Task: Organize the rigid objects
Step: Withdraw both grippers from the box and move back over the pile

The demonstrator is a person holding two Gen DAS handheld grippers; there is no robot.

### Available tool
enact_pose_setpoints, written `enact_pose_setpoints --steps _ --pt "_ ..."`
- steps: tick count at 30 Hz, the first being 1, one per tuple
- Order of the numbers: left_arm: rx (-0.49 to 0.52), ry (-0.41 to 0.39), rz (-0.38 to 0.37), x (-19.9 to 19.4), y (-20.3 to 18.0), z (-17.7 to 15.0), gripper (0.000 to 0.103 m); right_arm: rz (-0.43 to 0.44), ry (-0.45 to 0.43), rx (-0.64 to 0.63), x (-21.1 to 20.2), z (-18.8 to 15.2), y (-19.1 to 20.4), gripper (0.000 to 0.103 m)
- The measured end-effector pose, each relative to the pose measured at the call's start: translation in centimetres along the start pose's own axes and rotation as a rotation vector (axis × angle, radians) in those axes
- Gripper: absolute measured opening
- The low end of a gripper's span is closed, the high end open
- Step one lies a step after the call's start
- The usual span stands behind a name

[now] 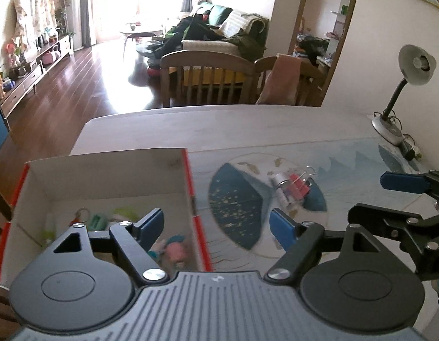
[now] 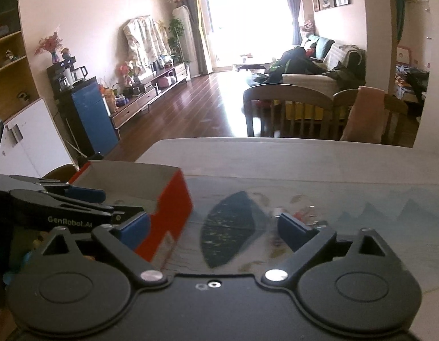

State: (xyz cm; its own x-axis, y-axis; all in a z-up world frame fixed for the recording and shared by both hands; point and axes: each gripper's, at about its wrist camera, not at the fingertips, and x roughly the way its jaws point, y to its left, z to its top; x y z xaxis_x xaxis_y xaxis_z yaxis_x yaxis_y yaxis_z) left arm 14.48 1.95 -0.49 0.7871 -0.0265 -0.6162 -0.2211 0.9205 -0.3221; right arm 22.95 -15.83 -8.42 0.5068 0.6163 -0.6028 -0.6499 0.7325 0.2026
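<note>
From the left wrist view, the left hand-held gripper points forward and tips down over the bench. Its two blue fingers are spread wide and nothing is between them. The left finger hangs over the open box, and the right finger hangs over the picture mat. The box has red edges and sits at the near left of the bench. Small toys lie on its floor, blurry. A little pile of things, with a silver piece and red clips, lies on the mat, a bit farther off and to the right. The right hand-held gripper reaches in from the right edge. The far half of the bench is bare, and a lamp stands at the far right corner.

From the right wrist view, the right hand-held gripper also tips down over the mat. Its fingers are spread wide and hold nothing. The box is just left of its left finger. The little pile peeks out behind the right finger. The left hand-held gripper sits at the left, by the box. Chairs stand past the far edge.
</note>
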Motion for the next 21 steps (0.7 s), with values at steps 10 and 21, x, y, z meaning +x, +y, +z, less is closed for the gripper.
enact_pose_setpoints --steps 10,21 --pt "-0.027 0.03 -0.024 5.8 -5.4 1.5 0.092 -0.008 0.022 -0.045 -0.1 -1.6 -6.1 0.098" --pt "-0.097 0.064 -0.015 12.8 -9.5 2.1 0.103 -0.001 0.077 -0.187 4.5 -2.7 -11.9 0.095"
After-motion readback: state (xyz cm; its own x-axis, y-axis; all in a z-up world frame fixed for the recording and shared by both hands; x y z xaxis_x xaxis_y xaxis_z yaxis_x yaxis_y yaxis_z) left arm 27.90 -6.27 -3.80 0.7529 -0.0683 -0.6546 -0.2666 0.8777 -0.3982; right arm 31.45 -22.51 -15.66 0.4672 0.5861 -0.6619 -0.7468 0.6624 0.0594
